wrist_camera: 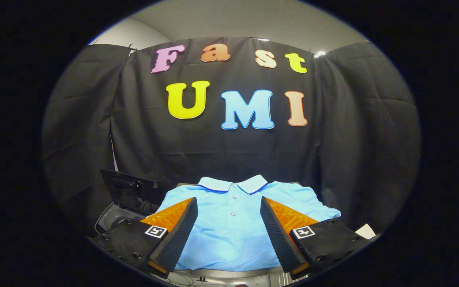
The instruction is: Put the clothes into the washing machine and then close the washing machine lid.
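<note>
The gripper (228, 215) is being held with jaws spread wide, grasping nothing, over a folded light-blue polo shirt (233, 223) lying between and beyond them, apparently for a pickup. A dark open-lidded washing machine (128, 199) is sitting just beyond the left jaw.

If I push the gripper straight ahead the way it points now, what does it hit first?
Probably the light blue polo shirt, lying flat between and just ahead of the open gripper. If it rides above the shirt, the black cloth wall is next; height is unclear.
</note>
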`<action>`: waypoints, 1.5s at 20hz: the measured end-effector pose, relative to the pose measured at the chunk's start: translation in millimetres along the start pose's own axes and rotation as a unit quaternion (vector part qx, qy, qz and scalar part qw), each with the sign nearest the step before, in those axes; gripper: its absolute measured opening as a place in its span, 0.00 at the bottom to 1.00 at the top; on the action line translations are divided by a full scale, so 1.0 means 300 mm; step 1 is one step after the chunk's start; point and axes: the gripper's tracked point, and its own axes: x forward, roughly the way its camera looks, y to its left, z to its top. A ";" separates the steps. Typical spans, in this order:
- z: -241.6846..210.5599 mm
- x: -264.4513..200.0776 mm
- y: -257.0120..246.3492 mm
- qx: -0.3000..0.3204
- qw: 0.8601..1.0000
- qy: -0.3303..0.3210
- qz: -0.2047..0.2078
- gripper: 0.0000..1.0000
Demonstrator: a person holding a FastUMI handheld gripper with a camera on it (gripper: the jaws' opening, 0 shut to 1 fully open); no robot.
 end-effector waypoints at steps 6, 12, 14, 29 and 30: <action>-0.074 0.115 -0.021 0.004 0.998 0.065 0.011 0.98; -0.137 0.175 -0.020 -0.008 0.993 0.116 0.019 0.98; -0.170 0.193 -0.018 -0.009 0.990 0.139 0.021 0.98; -0.226 0.208 0.054 0.038 0.978 0.199 0.059 0.32; -0.227 0.209 0.058 0.030 0.978 0.199 0.061 0.23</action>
